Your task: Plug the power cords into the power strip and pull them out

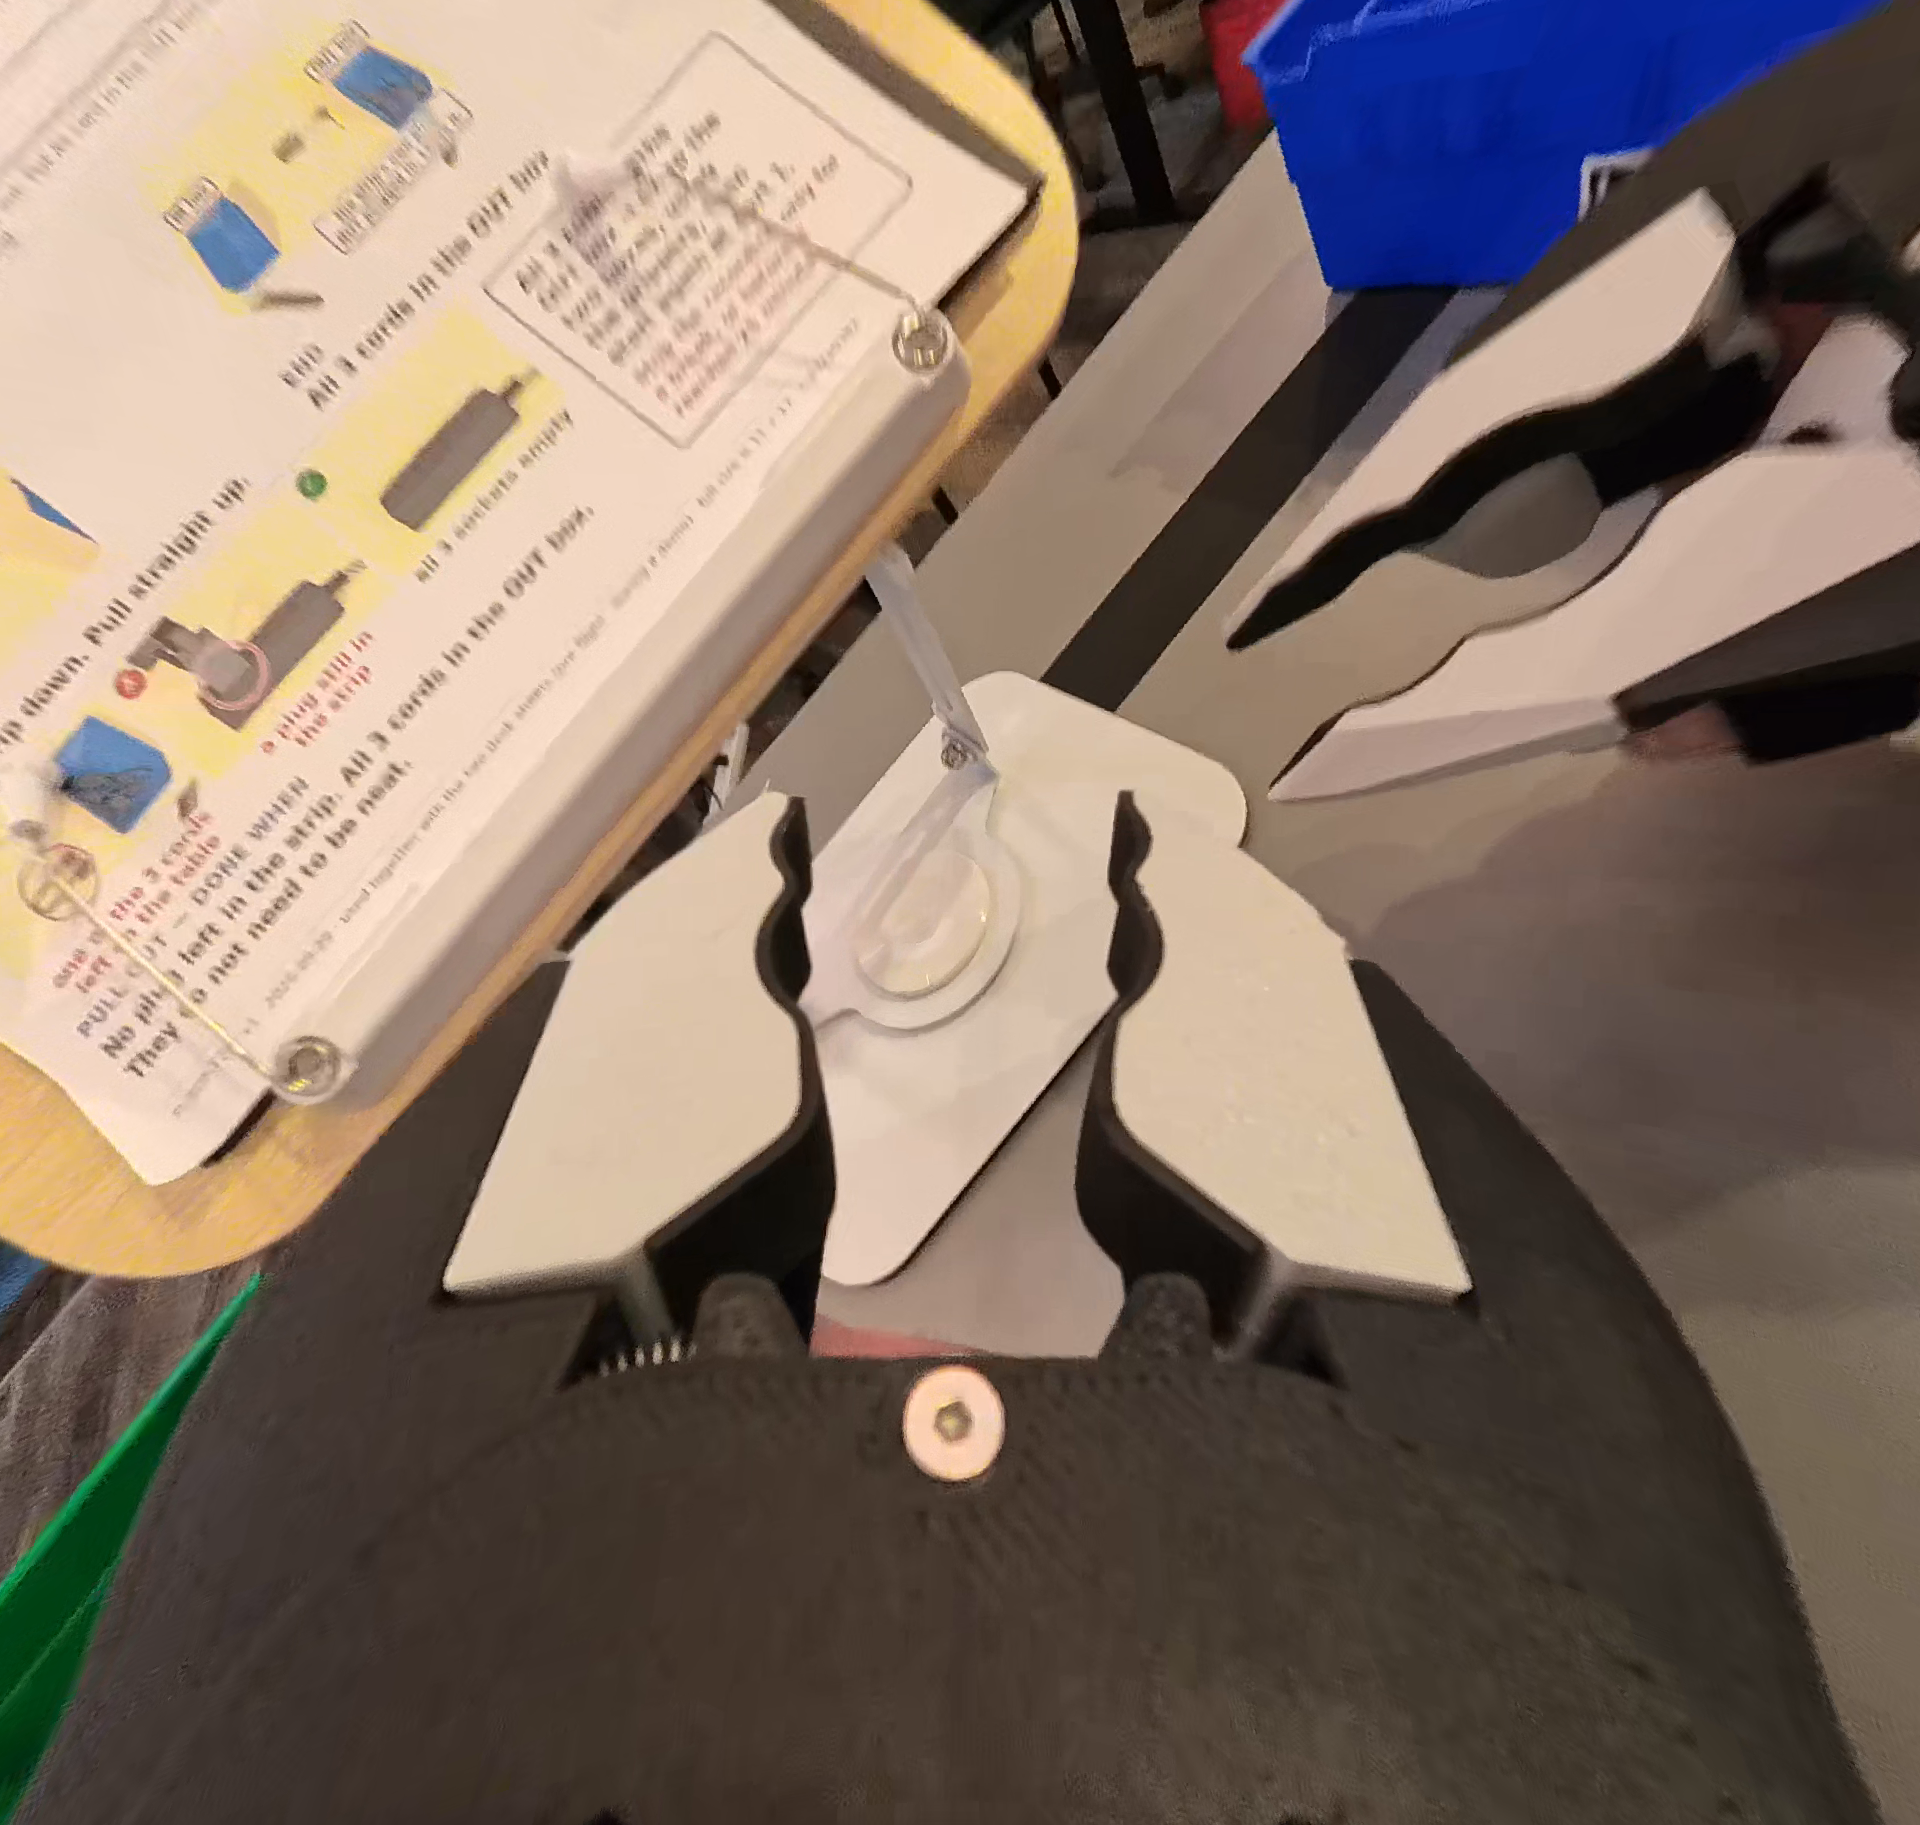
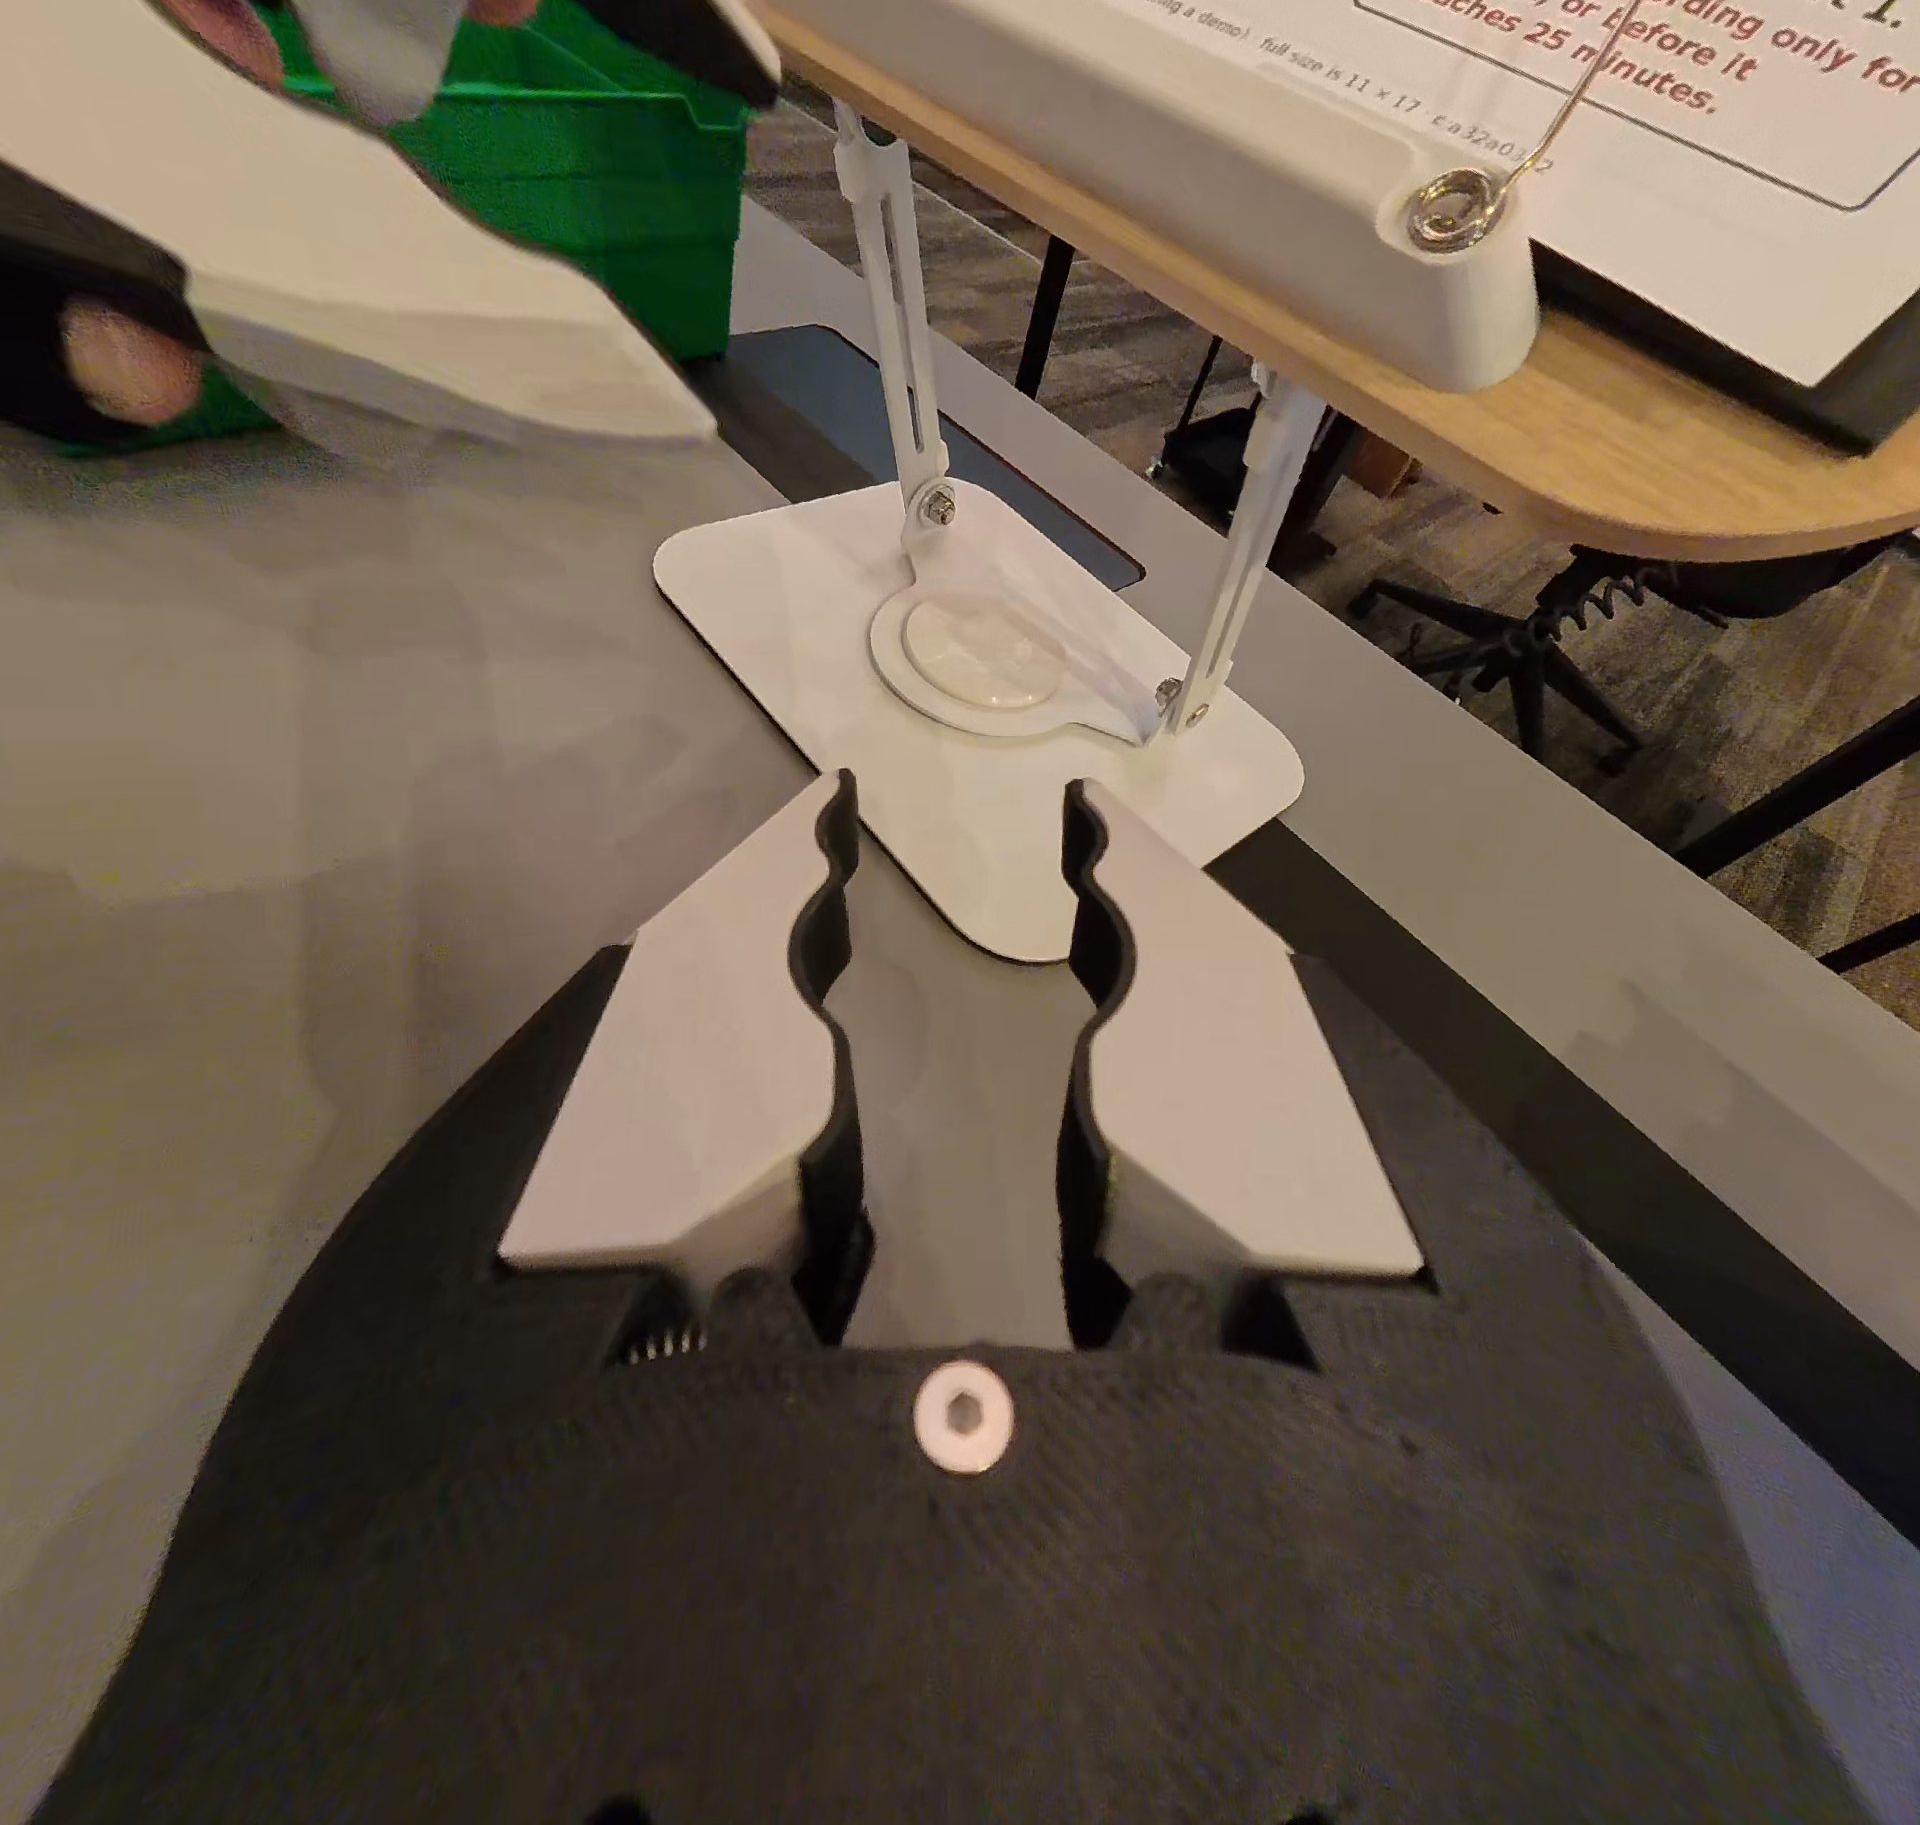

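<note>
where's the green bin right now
In the right wrist view the green bin sits upper left on the grey table, behind the left gripper and left of the white stand base.

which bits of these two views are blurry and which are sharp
Left wrist view: the instruction sheet and the right gripper are smeared by motion; the left gripper is sharper. Right wrist view: the left gripper is blurred; the right gripper and white stand base are crisp.
</note>
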`<state>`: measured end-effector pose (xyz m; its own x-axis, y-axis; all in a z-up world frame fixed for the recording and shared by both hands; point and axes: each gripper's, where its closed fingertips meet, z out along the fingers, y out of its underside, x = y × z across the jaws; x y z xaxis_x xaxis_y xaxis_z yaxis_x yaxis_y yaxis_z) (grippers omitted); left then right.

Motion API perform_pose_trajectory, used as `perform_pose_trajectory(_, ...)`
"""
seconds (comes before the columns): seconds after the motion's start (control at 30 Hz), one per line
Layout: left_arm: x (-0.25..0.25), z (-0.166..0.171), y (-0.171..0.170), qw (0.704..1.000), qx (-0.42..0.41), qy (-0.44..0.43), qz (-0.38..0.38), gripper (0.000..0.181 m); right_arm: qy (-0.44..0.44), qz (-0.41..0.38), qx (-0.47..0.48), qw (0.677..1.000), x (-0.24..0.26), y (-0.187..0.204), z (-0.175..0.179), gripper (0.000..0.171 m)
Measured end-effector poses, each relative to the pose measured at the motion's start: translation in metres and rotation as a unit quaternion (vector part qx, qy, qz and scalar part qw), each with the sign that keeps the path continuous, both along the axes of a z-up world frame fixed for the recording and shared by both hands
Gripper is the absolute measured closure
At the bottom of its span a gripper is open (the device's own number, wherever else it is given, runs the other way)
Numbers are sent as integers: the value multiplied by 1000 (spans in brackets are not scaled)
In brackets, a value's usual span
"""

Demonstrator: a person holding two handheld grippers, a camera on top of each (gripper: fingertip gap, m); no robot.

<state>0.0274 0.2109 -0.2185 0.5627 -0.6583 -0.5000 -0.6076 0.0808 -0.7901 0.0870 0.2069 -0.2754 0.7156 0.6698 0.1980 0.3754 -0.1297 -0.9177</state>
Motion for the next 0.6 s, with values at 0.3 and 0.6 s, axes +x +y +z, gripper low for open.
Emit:
perform_pose_trajectory(0.3, -38, 99, -5, 995, 76, -41, 40, 121, 8, 5, -2, 1000, 0, 0, 0, 135)
perform_pose_trajectory(0.6, -241, 97, 32, 969, -7, 60, 238, 114, 8, 7, -5, 1000, 1, 1, -2, 136)
